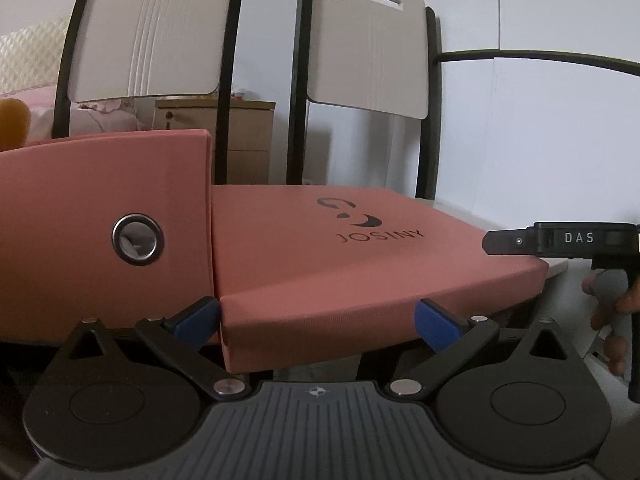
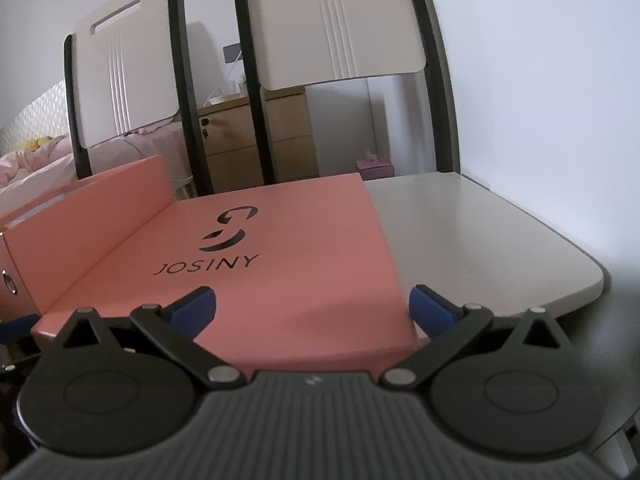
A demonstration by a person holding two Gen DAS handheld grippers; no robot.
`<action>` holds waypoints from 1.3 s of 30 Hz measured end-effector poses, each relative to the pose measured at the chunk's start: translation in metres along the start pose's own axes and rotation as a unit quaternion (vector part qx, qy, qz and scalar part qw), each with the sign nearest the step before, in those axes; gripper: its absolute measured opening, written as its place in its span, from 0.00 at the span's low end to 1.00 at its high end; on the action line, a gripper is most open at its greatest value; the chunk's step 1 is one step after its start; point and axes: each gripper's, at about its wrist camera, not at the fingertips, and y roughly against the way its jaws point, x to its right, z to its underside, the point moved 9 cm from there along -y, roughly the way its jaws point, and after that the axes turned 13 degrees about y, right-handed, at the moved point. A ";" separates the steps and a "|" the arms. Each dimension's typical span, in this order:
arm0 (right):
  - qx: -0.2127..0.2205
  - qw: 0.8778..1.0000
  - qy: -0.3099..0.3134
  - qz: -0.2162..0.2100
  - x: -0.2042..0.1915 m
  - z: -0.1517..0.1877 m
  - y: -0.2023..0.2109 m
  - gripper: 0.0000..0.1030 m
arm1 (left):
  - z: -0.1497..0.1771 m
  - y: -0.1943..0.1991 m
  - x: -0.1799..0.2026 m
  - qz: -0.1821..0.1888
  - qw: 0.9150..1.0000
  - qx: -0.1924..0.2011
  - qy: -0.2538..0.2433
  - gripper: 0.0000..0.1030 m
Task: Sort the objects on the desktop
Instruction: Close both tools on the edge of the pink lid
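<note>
I see both grippers, left (image 1: pixel 318 322) & right (image 2: pixel 312 312), jaws wide apart, holding nothing, at pink lid (image 2: pixel 256 256) beside box (image 1: pixel 100 220); box contents hidden.

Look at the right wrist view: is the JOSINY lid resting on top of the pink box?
No: the JOSINY lid lies flat on the table, beside the pink box.

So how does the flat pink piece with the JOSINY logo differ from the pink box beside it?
The logo piece lies flat and low; the pink box stands taller. The logo piece carries black lettering; the pink box has a metal-ringed hole instead. Both are the same pink and sit side by side.
</note>
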 end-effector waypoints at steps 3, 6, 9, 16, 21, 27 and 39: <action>0.003 1.000 0.002 -0.022 -0.003 -0.001 0.004 1.00 | -0.001 0.003 0.001 0.027 0.999 -0.013 0.020 1.00; 0.001 0.998 0.015 -0.067 -0.025 -0.003 0.011 1.00 | 0.003 0.010 0.011 0.067 0.997 -0.034 0.017 1.00; -0.017 0.998 0.042 -0.044 -0.043 0.001 0.018 1.00 | 0.009 0.016 0.012 0.031 0.999 -0.020 -0.013 1.00; 0.026 0.999 0.031 0.000 -0.013 -0.005 0.032 1.00 | 0.009 0.008 0.011 0.025 0.999 -0.017 -0.018 1.00; 0.030 0.999 0.004 0.041 0.030 0.001 0.021 1.00 | 0.005 0.000 0.014 0.029 0.999 -0.010 -0.023 1.00; 0.020 0.999 -0.048 -0.016 0.046 0.006 -0.009 1.00 | 0.002 -0.017 0.010 0.032 0.999 -0.020 -0.001 1.00; 0.004 0.998 -0.032 -0.052 0.024 0.016 0.005 1.00 | 0.006 0.000 0.005 0.005 1.000 -0.022 -0.005 1.00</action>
